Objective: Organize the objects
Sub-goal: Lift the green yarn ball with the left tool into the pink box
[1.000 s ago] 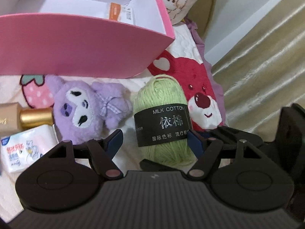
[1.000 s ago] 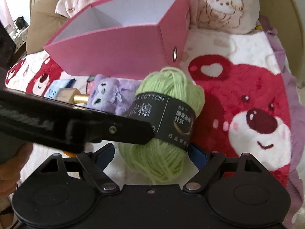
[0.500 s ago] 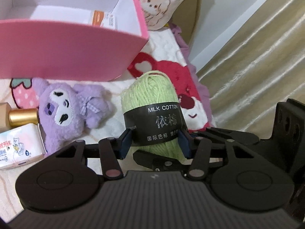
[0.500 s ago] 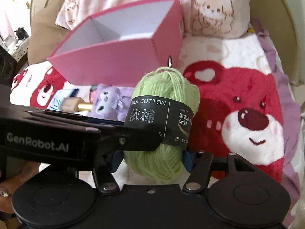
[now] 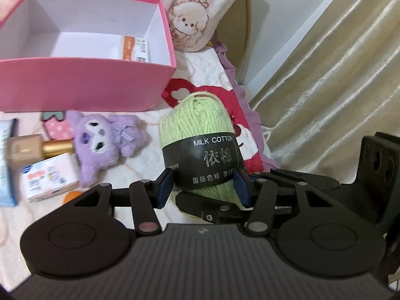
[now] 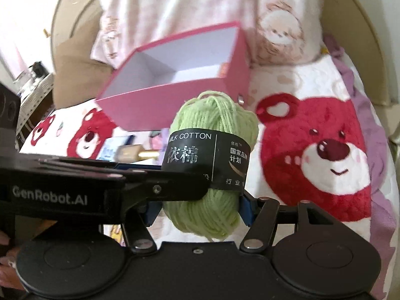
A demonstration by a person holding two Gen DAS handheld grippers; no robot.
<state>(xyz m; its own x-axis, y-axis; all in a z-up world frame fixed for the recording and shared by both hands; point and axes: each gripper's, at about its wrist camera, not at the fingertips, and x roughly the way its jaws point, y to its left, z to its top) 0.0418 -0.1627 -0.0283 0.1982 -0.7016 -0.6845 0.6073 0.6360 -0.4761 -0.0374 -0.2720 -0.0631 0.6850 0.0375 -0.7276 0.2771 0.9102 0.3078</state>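
Note:
A green yarn ball point(image 5: 197, 125) with a black "MILK COTTON" band is held by both grippers, lifted above the bed. My left gripper point(image 5: 203, 187) is shut on its lower part, blue pads pressing the band. My right gripper point(image 6: 200, 210) is shut on the same yarn ball point(image 6: 215, 122) from the other side. The left gripper's finger crosses the right wrist view in front of the yarn. The open pink box point(image 5: 82, 85) stands behind, with a small orange-and-white package point(image 5: 135, 48) inside; it also shows in the right wrist view point(image 6: 155, 105).
On the bear-print blanket point(image 6: 312, 150) left of the yarn lie a purple plush toy point(image 5: 102, 145), a gold-capped bottle point(image 5: 37, 147), a small white carton point(image 5: 48, 177) and a blue packet point(image 5: 6, 165). A pillow point(image 5: 192, 22) and curtain point(image 5: 337, 75) stand behind and to the right.
Both grippers closed on the yarn ball and raised it off the blanket. The box interior has come into view from above.

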